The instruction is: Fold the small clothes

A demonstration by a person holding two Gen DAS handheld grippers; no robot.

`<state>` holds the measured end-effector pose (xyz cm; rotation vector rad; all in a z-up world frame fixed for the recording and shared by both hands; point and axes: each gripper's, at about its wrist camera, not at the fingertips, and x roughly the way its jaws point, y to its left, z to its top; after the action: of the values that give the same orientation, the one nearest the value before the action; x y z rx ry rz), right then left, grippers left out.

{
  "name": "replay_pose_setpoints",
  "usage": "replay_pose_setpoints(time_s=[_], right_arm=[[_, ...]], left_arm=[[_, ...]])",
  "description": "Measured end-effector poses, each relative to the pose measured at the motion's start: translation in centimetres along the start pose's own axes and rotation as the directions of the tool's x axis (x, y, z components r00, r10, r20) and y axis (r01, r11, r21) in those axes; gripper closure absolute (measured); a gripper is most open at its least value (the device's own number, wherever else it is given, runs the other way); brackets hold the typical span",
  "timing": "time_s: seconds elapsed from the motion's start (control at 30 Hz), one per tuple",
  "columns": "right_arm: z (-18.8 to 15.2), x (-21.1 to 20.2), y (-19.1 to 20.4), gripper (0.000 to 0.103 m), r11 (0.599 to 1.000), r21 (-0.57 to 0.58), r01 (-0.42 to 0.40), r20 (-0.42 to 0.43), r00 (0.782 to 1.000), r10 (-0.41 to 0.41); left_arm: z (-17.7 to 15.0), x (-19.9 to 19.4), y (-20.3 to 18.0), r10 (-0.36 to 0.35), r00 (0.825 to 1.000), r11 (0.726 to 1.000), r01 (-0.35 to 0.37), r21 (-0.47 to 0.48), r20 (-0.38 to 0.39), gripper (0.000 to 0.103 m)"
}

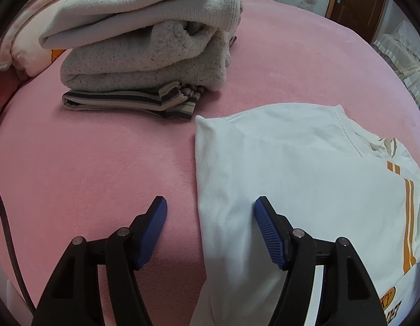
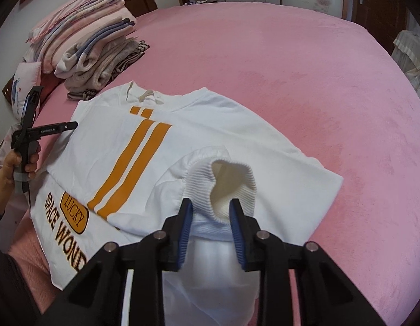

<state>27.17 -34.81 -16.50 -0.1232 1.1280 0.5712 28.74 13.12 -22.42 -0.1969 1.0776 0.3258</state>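
A white sweatshirt (image 2: 210, 125) with orange stripes and "LUCKY SPACE" print lies front up on the pink blanket (image 2: 291, 68). One sleeve is brought over its body, and my right gripper (image 2: 211, 203) is shut on that sleeve's ribbed cuff (image 2: 231, 174), which bunches between the blue pads. In the left wrist view my left gripper (image 1: 210, 203) stands open, straddling the folded left edge of the sweatshirt (image 1: 305, 176): one fingertip over bare blanket, the other over white cloth. From the right wrist view, a hand (image 2: 19, 160) holds that left gripper (image 2: 53, 108) at the shirt's left side.
A stack of folded clothes (image 1: 144, 62), grey fleece over a striped piece, sits on the blanket beyond the sweatshirt, with pink bedding (image 2: 82, 16) piled behind it. The pink blanket (image 1: 87, 168) stretches wide to the right. A wardrobe and wooden door (image 2: 378, 2) stand at the back.
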Motion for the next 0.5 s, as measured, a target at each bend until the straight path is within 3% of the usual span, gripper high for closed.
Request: replay_pose_setpoints(time_s=[0.13, 0.33, 0.4, 0.47, 0.5], right_arm=[[-1.7, -0.6, 0.3, 0.088, 0.999, -0.029, 0.046, -0.048, 0.998, -0.047], [-4.4, 0.1, -1.2, 0.089, 0.996, 0.058, 0.064, -0.12, 0.991, -0.057], [-4.6, -0.3, -1.0, 0.088, 0.993, 0.084, 0.085, -0.105, 0.992, -0.076], [-4.4, -1.4, -0.5, 0.082, 0.989, 0.101, 0.109, -0.055, 0.993, -0.104], [-4.1, -2.1, -0.3, 0.075, 0.987, 0.109, 0.117, -0.016, 0.993, -0.116]], left_arm=[[0.1, 0.1, -0.2, 0.016, 1.0, 1.0, -0.016, 0.011, -0.007, 0.03], [0.1, 0.7, -0.7, 0.039, 0.999, 0.998, -0.039, 0.04, -0.021, 0.025], [0.2, 0.7, -0.7, 0.04, 0.999, 0.998, -0.039, 0.042, -0.025, 0.025], [0.4, 0.4, -0.8, 0.038, 0.999, 0.998, -0.036, 0.049, -0.027, 0.025], [0.5, 0.2, -0.8, 0.034, 0.999, 0.998, -0.033, 0.054, -0.025, 0.025]])
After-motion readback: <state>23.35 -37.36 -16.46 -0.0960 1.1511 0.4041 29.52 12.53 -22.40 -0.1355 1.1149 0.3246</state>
